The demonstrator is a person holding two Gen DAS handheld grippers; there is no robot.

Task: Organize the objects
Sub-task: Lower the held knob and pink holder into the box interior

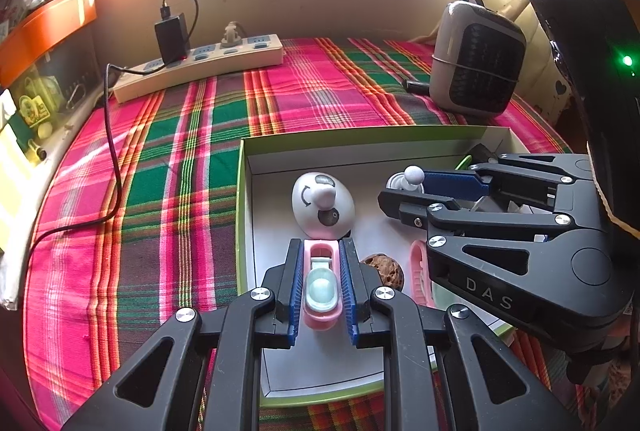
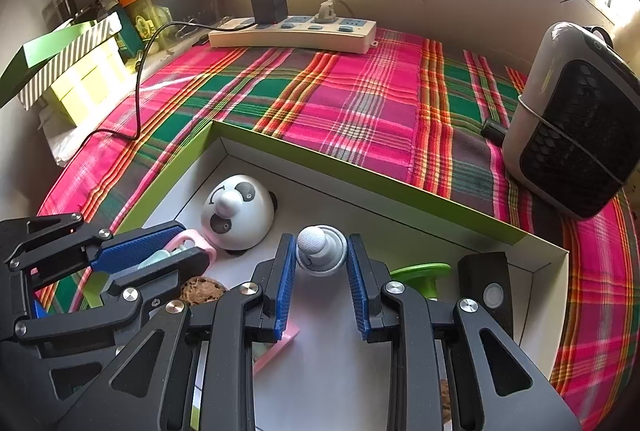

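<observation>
A green-rimmed white box [image 1: 241, 215] [image 2: 360, 173] lies on the plaid cloth. My left gripper [image 1: 320, 271] [image 2: 176, 251] hangs over its near left part, shut on a small pink case with a mint oval lid [image 1: 320, 289] [image 2: 191, 242]. My right gripper [image 2: 322, 259] [image 1: 404, 191] is shut on a grey round piece topped by a white ball [image 2: 320, 249] [image 1: 412, 176]. Between and beyond them a white panda-faced dome [image 1: 322, 205] [image 2: 238, 211] rests on the box floor. A brown walnut [image 1: 383, 271] [image 2: 202, 289] lies beside the left fingers.
In the box also lie a green piece [image 2: 424, 273], a black block [image 2: 490, 287], a flat pink card [image 2: 278, 345] and a pink comb-like piece [image 1: 419, 271]. Behind stand a power strip [image 2: 292, 33], its black cable [image 1: 114, 167], a grey heater [image 2: 572, 119] and stacked boxes [image 2: 80, 79].
</observation>
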